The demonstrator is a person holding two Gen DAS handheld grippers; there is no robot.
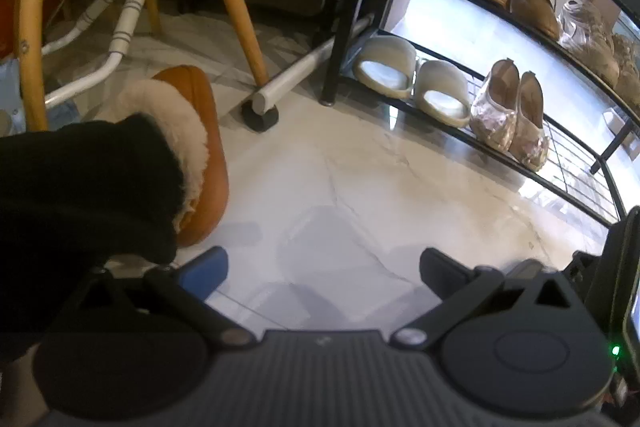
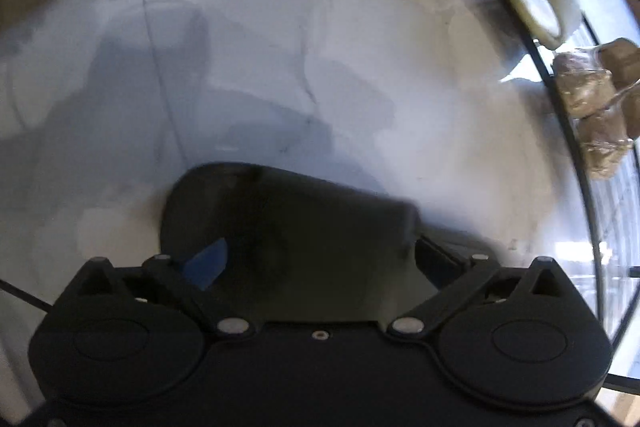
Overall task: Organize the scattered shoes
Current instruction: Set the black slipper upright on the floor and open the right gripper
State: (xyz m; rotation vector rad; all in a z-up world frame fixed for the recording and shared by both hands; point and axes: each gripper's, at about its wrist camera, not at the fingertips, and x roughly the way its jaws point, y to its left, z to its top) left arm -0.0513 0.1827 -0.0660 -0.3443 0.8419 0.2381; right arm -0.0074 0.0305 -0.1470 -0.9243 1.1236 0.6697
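Right gripper (image 2: 316, 259), jaws wide around a black shoe (image 2: 280, 227) without clamping, should close squarely across its middle before lifting.

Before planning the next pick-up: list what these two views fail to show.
- Left wrist view: tan slipper, its near end hidden behind a black fuzzy mass.
- Right wrist view: dark thing between the right gripper's fingers, blurred; what it is, and whether it is gripped, unclear.
- Left wrist view: pale shoes at far right, cut off by the picture's edge.
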